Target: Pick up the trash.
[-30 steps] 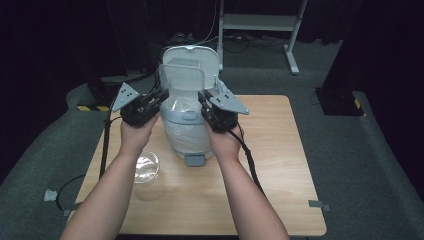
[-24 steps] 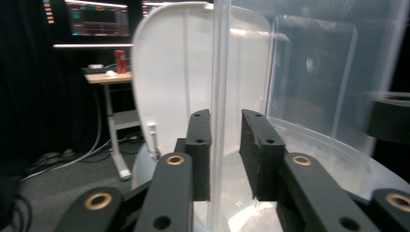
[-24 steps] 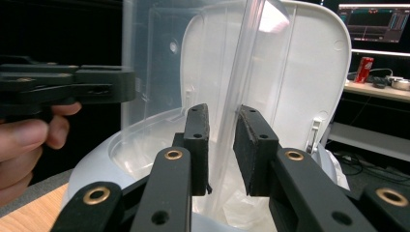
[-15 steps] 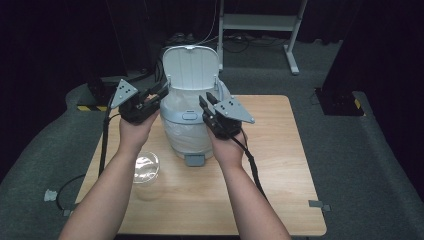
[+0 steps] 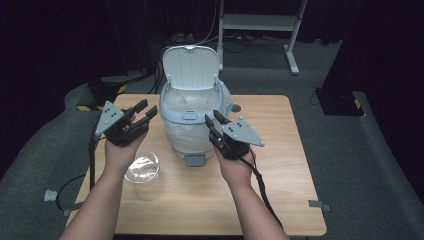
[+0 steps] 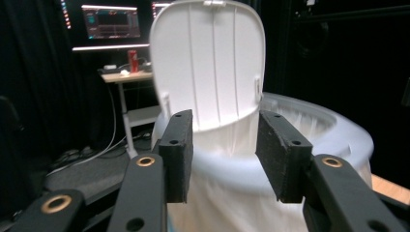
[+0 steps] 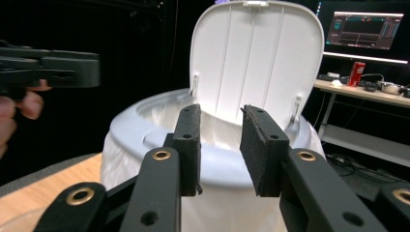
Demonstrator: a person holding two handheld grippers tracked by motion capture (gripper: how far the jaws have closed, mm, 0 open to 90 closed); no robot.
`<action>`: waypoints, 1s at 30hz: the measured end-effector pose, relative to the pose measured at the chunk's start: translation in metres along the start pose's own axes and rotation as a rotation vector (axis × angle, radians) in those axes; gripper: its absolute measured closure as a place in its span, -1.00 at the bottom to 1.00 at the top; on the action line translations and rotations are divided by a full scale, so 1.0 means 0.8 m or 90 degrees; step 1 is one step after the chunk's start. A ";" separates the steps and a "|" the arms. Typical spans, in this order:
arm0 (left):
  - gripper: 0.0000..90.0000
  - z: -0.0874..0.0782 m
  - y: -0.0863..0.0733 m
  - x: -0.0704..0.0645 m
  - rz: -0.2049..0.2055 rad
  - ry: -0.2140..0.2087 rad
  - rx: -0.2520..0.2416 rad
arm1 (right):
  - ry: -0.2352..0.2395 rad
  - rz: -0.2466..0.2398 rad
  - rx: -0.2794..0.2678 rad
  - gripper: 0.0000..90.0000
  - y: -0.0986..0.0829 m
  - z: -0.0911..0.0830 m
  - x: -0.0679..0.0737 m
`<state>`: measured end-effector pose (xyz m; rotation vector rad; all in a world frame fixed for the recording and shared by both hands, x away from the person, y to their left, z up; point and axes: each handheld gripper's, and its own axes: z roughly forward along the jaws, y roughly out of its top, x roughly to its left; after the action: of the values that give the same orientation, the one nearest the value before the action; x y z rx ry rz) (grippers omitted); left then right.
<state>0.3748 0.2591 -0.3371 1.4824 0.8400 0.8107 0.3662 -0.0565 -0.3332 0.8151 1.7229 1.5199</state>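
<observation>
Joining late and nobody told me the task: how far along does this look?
Done: the white pedal bin stands lid-up with its liner fitted. In hand: nothing; the left gripper and right gripper are open beside it. Left: the clear plastic cup sits untouched on the wooden table.

Centre of the high view: a pale blue pedal bin with a white liner bag (image 5: 192, 125), standing on the light wooden table (image 5: 280, 190), toward its far edge. Behind the bin's mouth, upright: its white hinged lid (image 5: 190, 67). Lower left of the bin, near it on the table: a clear round plastic bowl (image 5: 142, 167). Left of the bin, just beside it: the left black two-jaw gripper (image 5: 145, 112). Right of the bin's front, close by: the right black two-jaw gripper (image 5: 213, 121). Top of frame, behind the table on the floor: a white metal desk frame (image 5: 260, 22).
</observation>
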 end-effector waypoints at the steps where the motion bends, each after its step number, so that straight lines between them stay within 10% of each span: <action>1: 0.21 -0.007 -0.006 0.001 -0.003 0.003 0.008 | 0.000 0.000 0.004 0.48 -0.004 -0.004 0.002; 15: -0.03 -0.080 -0.104 0.014 -0.041 0.051 0.107 | 0.013 -0.001 0.081 0.31 -0.087 -0.049 0.031; 21: -0.27 -0.086 -0.149 0.016 -0.042 0.091 0.178 | 0.013 0.002 0.116 0.22 -0.122 -0.061 0.039; 30: -0.33 -0.088 -0.184 0.033 -0.080 0.101 0.205 | 0.012 0.029 0.177 0.21 -0.169 -0.064 0.032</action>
<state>0.3199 0.3242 -0.4784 1.6406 1.2155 0.7294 0.3078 -0.0804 -0.4655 0.9885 1.9699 1.3375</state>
